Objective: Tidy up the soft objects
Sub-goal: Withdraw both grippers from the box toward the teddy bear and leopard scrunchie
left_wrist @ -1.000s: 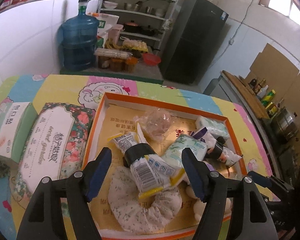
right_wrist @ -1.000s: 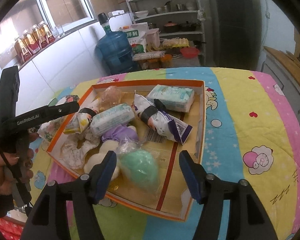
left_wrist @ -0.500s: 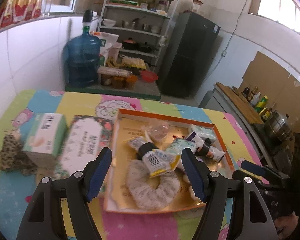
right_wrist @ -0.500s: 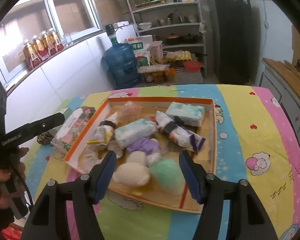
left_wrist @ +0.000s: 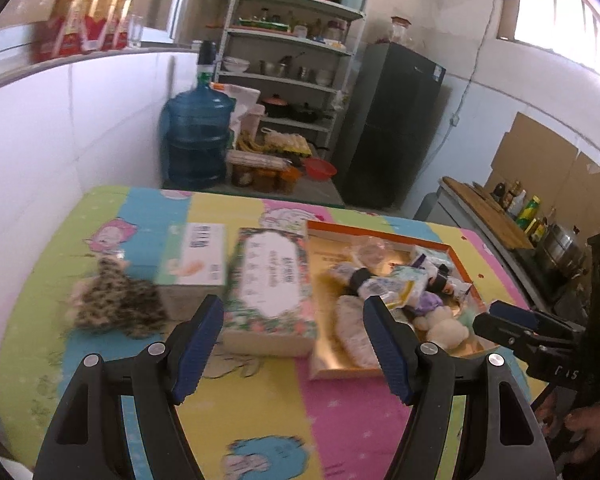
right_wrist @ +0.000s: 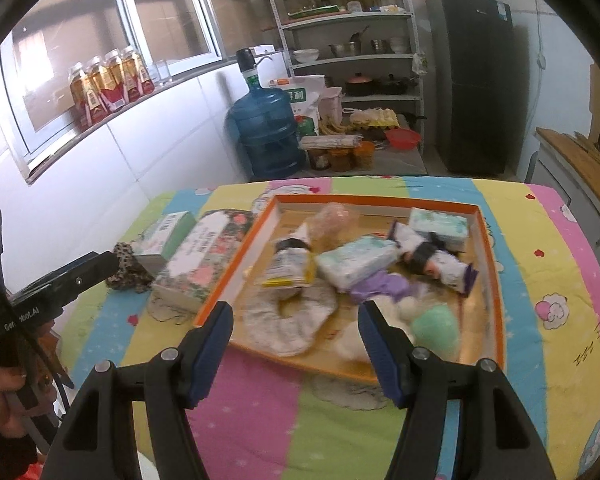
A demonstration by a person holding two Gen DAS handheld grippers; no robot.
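Note:
An orange-rimmed cardboard tray (right_wrist: 236, 276) (left_wrist: 380, 370) holds several soft things: a floral ring cushion (right_wrist: 292, 320), tissue packs (right_wrist: 356, 262), a green sponge (right_wrist: 436, 328), a white plush (left_wrist: 444, 326) and wrapped bundles. A floral tissue box (left_wrist: 270, 288) (right_wrist: 204, 256), a white-green box (left_wrist: 194, 256) and a leopard-print cloth (left_wrist: 116, 306) lie left of the tray. My left gripper (left_wrist: 294, 346) is open and empty, held above the table before the floral box. My right gripper (right_wrist: 296, 350) is open and empty, held back from the tray's near edge.
The table has a bright cartoon cloth (right_wrist: 540, 264). A white tiled wall (left_wrist: 60, 152) runs along its left. Beyond the far edge stand a blue water jug (right_wrist: 266, 136), shelves (right_wrist: 356, 40) and a black fridge (right_wrist: 476, 80).
Both grippers have pulled back and up from the tray, which now looks smaller and farther. The left view swung left, bringing the boxes and leopard cloth into view. Both stay open.

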